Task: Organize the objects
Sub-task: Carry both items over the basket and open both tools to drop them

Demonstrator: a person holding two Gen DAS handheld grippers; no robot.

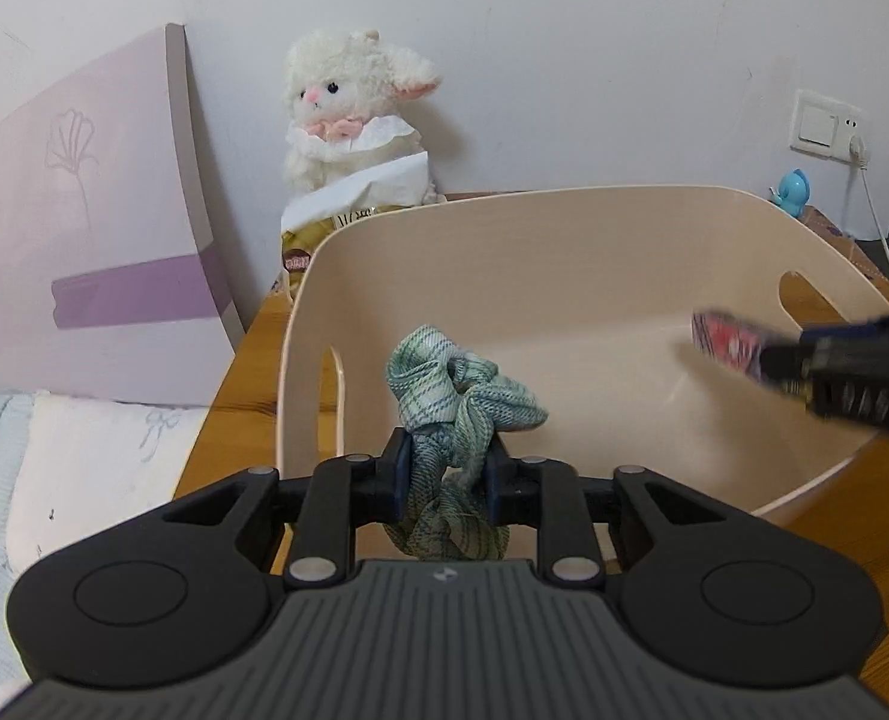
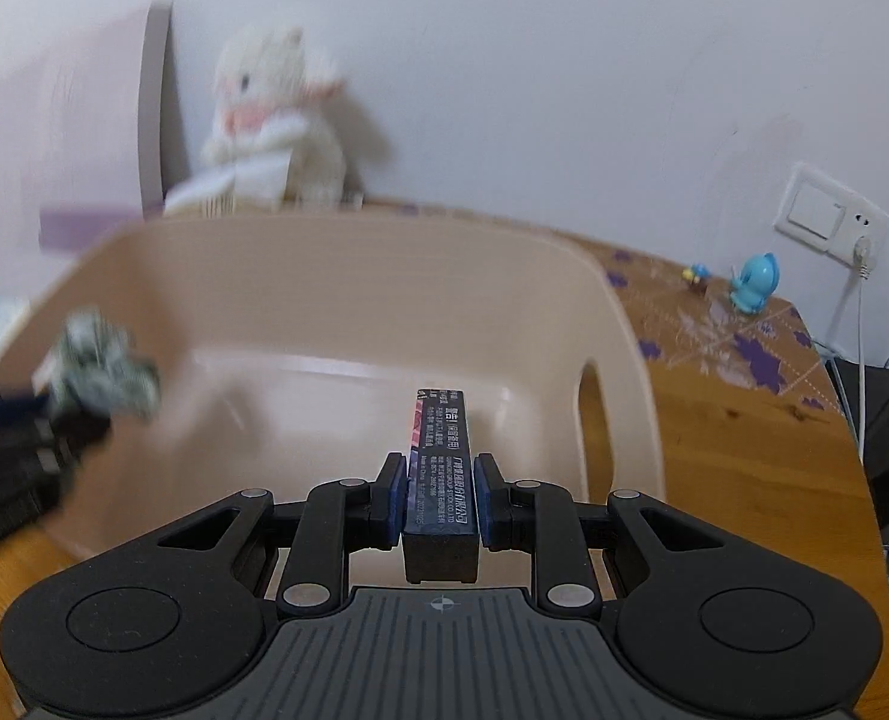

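While both tongs are hovering over the beige bin (image 1: pixel 564 252) at centre frame, the left tongs (image 1: pixel 447 468) are pinching a green scrunchie (image 1: pixel 462 384) and the right tongs (image 2: pixel 438 495) are clamping a dark box (image 2: pixel 441 474) — releasing simultaneously risks collision, or the scrunchie snagging a pad.

Left tool (image 1: pixel 444 471) points downward, its pads clamped tight on something. Right tool (image 2: pixel 438 501) also tilts down, pads pressed closed on its load.

Beige bin (image 1: pixel 564 252) open-topped, plush lamb (image 1: pixel 348 114) behind
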